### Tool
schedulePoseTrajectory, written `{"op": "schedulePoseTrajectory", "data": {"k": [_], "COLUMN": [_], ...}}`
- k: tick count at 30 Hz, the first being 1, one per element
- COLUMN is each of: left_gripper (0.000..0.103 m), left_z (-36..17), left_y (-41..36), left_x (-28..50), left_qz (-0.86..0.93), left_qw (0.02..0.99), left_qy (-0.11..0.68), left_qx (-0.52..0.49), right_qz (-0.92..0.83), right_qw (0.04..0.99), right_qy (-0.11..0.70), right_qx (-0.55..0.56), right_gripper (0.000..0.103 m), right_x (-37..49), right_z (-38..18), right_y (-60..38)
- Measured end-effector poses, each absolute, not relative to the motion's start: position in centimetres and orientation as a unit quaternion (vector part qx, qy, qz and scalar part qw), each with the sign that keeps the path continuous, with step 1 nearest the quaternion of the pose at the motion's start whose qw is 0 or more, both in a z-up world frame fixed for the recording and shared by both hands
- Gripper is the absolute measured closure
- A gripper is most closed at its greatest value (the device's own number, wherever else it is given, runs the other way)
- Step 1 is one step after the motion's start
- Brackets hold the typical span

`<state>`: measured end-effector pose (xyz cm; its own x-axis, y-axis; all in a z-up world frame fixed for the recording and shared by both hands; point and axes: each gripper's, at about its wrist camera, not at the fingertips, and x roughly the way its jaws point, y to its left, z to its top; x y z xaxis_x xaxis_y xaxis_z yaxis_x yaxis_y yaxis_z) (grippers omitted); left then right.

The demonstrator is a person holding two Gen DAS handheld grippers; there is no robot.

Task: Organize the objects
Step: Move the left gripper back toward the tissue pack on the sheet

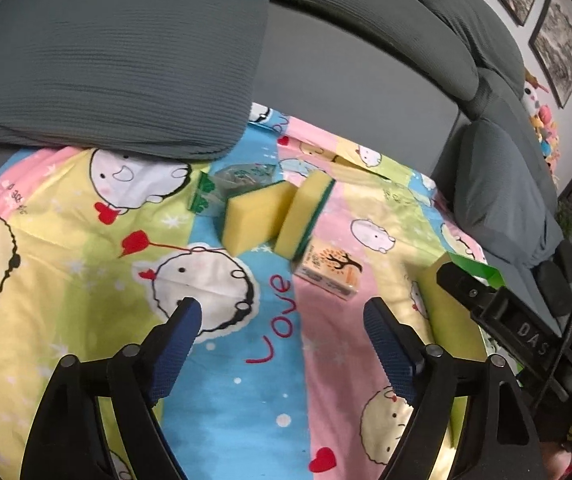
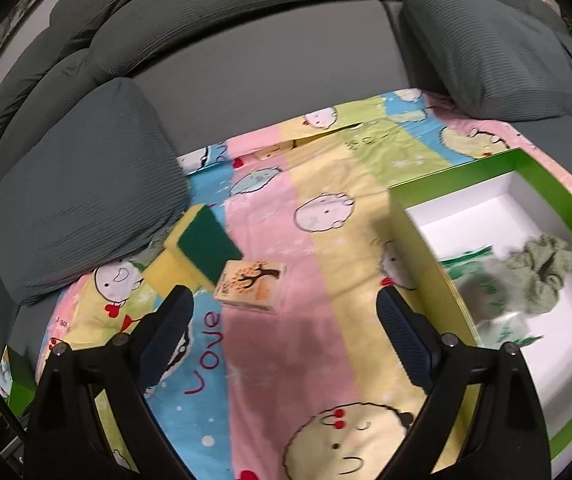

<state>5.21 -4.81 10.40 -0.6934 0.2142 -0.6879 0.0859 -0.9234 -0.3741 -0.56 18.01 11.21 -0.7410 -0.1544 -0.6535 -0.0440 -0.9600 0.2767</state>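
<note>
Two yellow sponges with green scouring sides (image 1: 255, 216) (image 1: 306, 216) lean together on the cartoon-print sheet (image 1: 85, 264), with a clear green-printed packet (image 1: 241, 178) behind them and a small orange tissue pack (image 1: 330, 272) in front. My left gripper (image 1: 281, 312) hovers open and empty short of them. The right wrist view shows the sponges (image 2: 199, 246), the tissue pack (image 2: 251, 286) and my right gripper (image 2: 286, 304), open and empty above the sheet. A green-rimmed white box (image 2: 550, 184) at the right holds a green scrunchie (image 2: 542, 272) and a clear packet (image 2: 486, 292).
Grey sofa cushions (image 1: 117, 64) (image 2: 85, 208) (image 2: 498, 56) ring the sheet. The other gripper's black body (image 1: 502, 312) juts in at the right of the left wrist view. Framed pictures (image 1: 562, 44) hang on the wall, with soft toys (image 1: 542, 120) beneath them.
</note>
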Motion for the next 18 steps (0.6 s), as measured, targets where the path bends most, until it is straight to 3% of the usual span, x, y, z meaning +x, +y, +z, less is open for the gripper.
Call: {"op": "schedulePoseTrajectory", "data": {"k": [11,18], "left_gripper": [0.019,0.019], "left_z": [9.8,9.7], "left_y": [-8.3,-9.9], "left_x": [5.3,5.4], "left_qz": [0.892,0.89], "left_qw": [0.018,0.004], "left_qy": [-0.224,-0.239], "left_qx": [-0.391,-0.388], "right_qz": [-0.924,-0.911], "right_qw": [0.079,0.12], "right_qy": [-0.08,-0.114], "right_qx": [0.365,0.377], "right_gripper": [0.011,0.011], "right_x": [-1.7,-2.5], "right_z": [10.9,11.9], "right_y": [13.1,12.0]}}
